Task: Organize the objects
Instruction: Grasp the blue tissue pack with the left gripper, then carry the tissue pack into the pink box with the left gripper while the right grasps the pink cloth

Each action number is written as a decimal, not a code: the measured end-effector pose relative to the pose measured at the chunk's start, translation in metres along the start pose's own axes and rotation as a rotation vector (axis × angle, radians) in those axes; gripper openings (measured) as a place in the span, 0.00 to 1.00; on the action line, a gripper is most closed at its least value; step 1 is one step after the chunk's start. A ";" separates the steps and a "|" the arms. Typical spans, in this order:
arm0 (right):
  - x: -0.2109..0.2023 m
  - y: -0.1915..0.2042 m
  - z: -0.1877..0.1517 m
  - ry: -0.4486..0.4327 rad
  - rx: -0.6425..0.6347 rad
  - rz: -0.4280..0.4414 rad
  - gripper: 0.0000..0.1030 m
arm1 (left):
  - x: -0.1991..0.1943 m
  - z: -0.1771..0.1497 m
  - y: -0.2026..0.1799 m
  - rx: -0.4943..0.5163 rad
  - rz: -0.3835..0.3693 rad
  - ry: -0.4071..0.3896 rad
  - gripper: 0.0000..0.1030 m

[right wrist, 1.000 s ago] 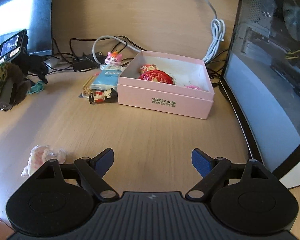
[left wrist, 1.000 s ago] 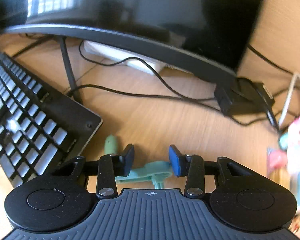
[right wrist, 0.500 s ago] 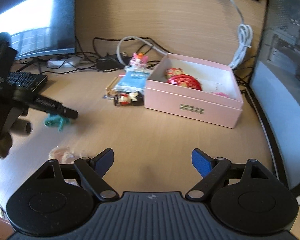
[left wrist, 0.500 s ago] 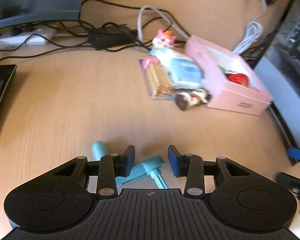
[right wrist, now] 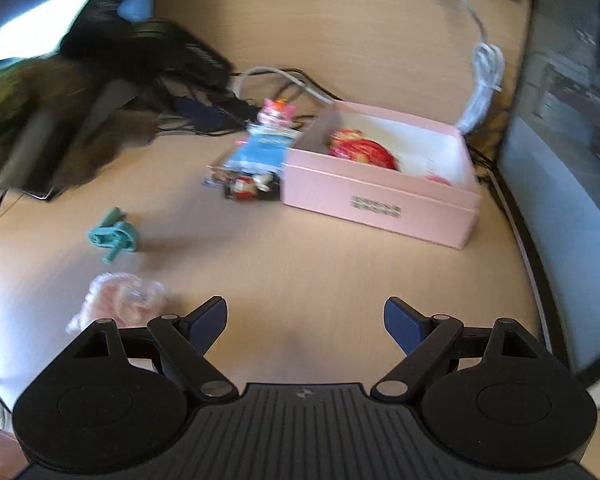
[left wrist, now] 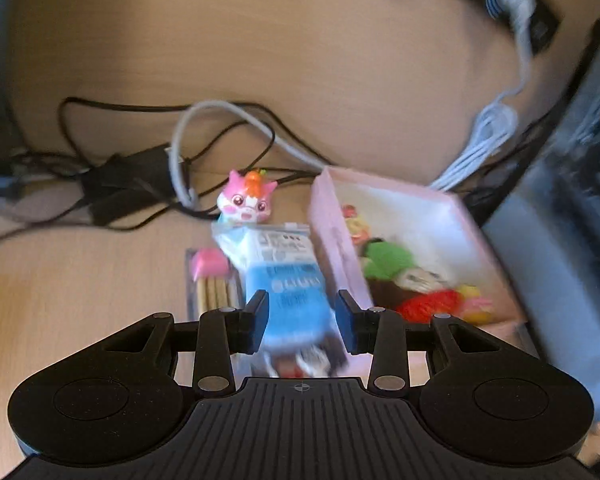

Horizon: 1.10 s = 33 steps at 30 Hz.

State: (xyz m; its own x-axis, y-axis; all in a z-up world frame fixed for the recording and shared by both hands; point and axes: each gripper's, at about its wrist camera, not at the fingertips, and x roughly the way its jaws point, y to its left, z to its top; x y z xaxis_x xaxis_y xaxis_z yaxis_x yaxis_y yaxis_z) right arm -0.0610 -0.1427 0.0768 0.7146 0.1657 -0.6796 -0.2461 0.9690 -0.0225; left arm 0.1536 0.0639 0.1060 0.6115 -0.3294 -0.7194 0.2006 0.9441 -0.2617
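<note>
**Lining up left claw on the blue packet, long axis straight ahead**

Left gripper (left wrist: 301, 322): jaws part-spread, nothing pinched. The pads look clear of everything, though the picture is motion-blurred.

Blue-and-white packet (left wrist: 290, 280): seen straight through the jaw gap, below and ahead of the tips. Its long axis runs away from the claw along the pointing line. The near end sits under the tips and the far end is by the pink cartoon figurine (left wrist: 246, 200). Judgement: the jaws already straddle its short width, so the move is down and close, with no roll needed.

- Just right of the right pad: left wall of the open pink box (left wrist: 332, 232), hard against the packet. Risk is that pad catching the wall.
- Just left of the left pad: clear case of wooden sticks (left wrist: 214, 292), against the packet's other edge.
- Under the near end: a small figure, too blurred to identify.

Right gripper (right wrist: 304, 322): jaws spread wide, empty, over bare desk (right wrist: 300, 264). The packet pile is well ahead of it, so the left hand is much nearer. Closer to the right claw, off its left front, are a teal plastic piece (right wrist: 114, 236) and a pink fluffy item (right wrist: 120, 296).
</note>
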 end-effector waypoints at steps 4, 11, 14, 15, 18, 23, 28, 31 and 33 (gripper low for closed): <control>-0.005 -0.021 -0.009 0.017 0.052 -0.040 0.84 | 0.050 0.016 -0.007 0.044 0.071 0.095 0.39; -0.003 -0.046 -0.024 0.065 0.106 -0.076 0.84 | 0.083 0.020 -0.007 0.058 0.093 0.116 0.61; -0.002 -0.047 -0.027 0.074 0.097 -0.078 0.84 | 0.096 0.023 0.006 -0.026 0.078 0.155 0.64; -0.001 -0.047 -0.027 0.076 0.093 -0.077 0.84 | 0.095 0.022 0.007 -0.031 0.079 0.147 0.59; 0.003 -0.047 -0.026 0.079 0.094 -0.071 0.84 | 0.083 0.015 0.008 -0.013 0.080 0.137 0.53; 0.014 -0.039 -0.015 0.061 0.076 -0.034 0.84 | 0.011 -0.007 0.029 -0.083 -0.021 0.058 0.53; 0.029 -0.005 0.009 0.044 0.024 0.104 0.84 | -0.090 -0.039 0.061 -0.120 -0.025 -0.054 0.53; 0.035 0.022 0.027 0.066 -0.002 0.306 0.84 | -0.132 -0.064 0.082 -0.137 0.051 -0.075 0.53; 0.039 0.048 0.034 0.089 -0.065 0.394 0.84 | -0.151 -0.088 0.096 -0.176 0.110 -0.059 0.53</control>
State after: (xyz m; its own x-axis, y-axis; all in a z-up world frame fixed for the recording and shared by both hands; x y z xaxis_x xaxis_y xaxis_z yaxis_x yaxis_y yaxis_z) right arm -0.0224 -0.0829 0.0744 0.4986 0.5028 -0.7061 -0.5329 0.8203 0.2079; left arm 0.0124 0.2025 0.1330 0.6668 -0.2180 -0.7126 -0.0038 0.9553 -0.2957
